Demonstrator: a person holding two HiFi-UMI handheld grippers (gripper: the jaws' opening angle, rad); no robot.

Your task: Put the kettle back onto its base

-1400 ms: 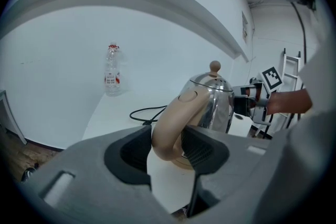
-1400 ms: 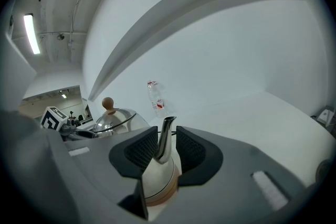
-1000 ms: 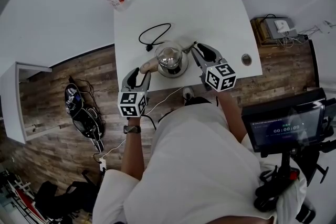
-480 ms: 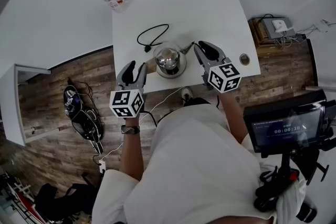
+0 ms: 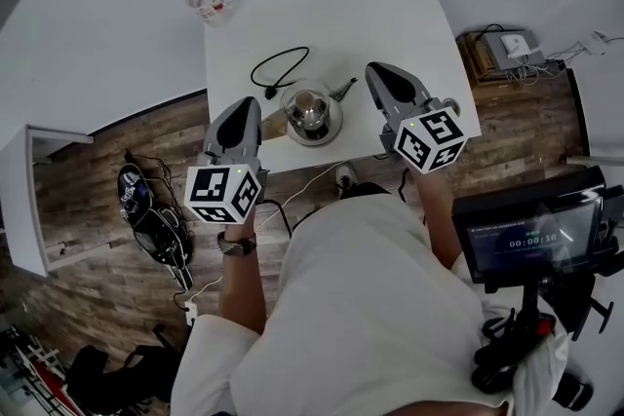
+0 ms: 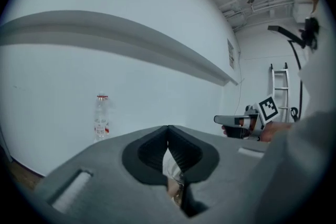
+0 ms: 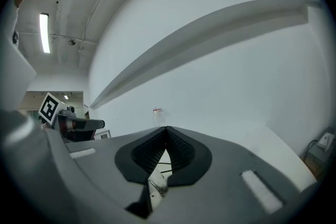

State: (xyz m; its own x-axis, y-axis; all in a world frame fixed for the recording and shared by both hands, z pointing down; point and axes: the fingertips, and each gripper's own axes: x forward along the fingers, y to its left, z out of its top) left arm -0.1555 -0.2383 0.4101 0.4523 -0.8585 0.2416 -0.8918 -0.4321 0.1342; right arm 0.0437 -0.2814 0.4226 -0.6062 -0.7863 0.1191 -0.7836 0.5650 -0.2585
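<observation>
Closing empty, left claw (image 5: 244, 106) and right claw (image 5: 376, 72) now higher beside kettle (image 5: 310, 111).

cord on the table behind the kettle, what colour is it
Black. The cord shows best in the head view, looped on the white table.

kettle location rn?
Head view: the kettle stands at the near edge of the table, between the left tool and the right tool, with the black cord looped just behind it.
</observation>
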